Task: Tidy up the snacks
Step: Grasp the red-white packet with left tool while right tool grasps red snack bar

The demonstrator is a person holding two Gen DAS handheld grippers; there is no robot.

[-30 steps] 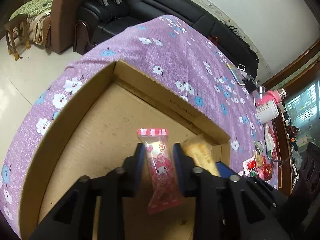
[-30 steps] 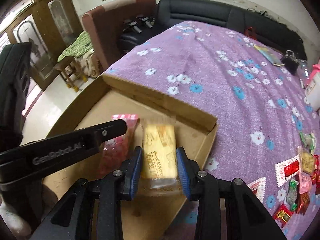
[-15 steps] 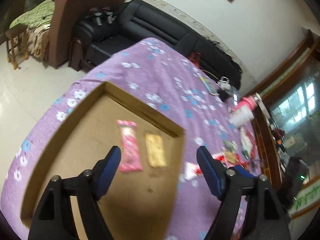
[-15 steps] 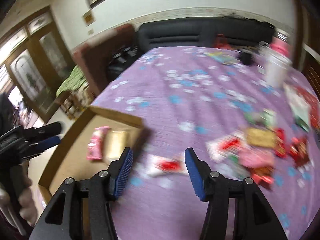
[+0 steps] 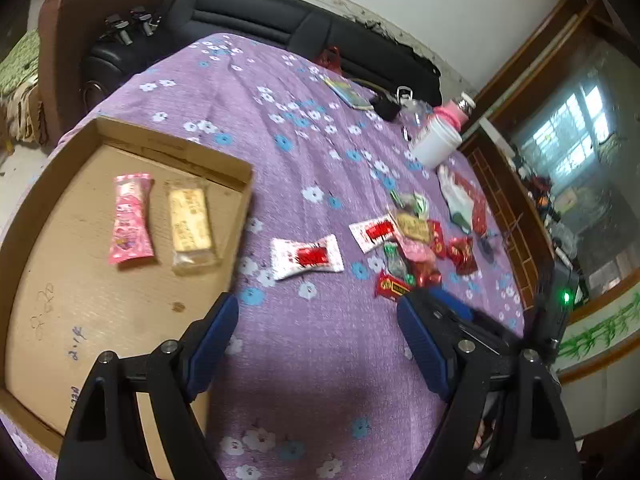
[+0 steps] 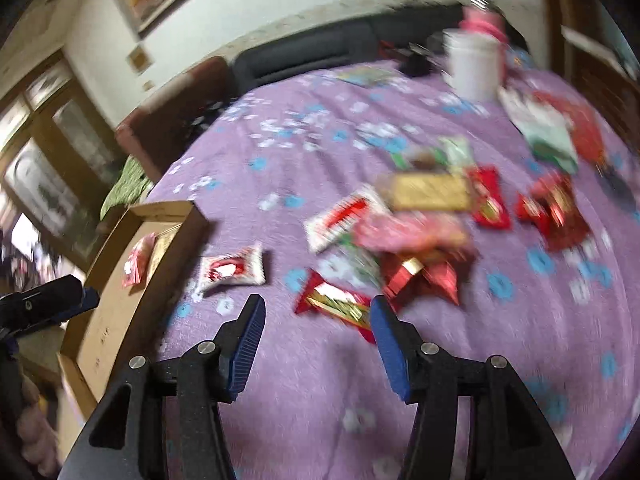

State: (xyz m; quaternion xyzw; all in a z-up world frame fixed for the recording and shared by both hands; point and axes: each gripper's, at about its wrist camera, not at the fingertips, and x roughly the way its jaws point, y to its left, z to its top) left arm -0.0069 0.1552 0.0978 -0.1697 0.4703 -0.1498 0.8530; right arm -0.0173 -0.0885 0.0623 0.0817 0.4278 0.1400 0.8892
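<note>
A shallow cardboard box (image 5: 48, 312) lies on the purple flowered cloth at the left. A pink snack packet (image 5: 131, 218) and a yellow biscuit packet (image 5: 190, 224) lie side by side in it. My left gripper (image 5: 318, 316) is open and empty above the cloth to the right of the box. A white and red packet (image 5: 306, 257) lies ahead of it. My right gripper (image 6: 316, 312) is open and empty, just before a red and gold packet (image 6: 336, 306). A pile of mixed snacks (image 6: 432, 220) lies beyond. The right wrist view is blurred.
A white tub (image 5: 434, 146) with a pink item behind it stands at the far right of the cloth. A black sofa (image 5: 280, 28) and a brown armchair (image 5: 72, 28) stand behind. A dark wooden ledge (image 5: 516, 216) borders the right side.
Both grippers let go of their packets in the box, opened, and swung right from the box towards the loose snacks on the cloth.
</note>
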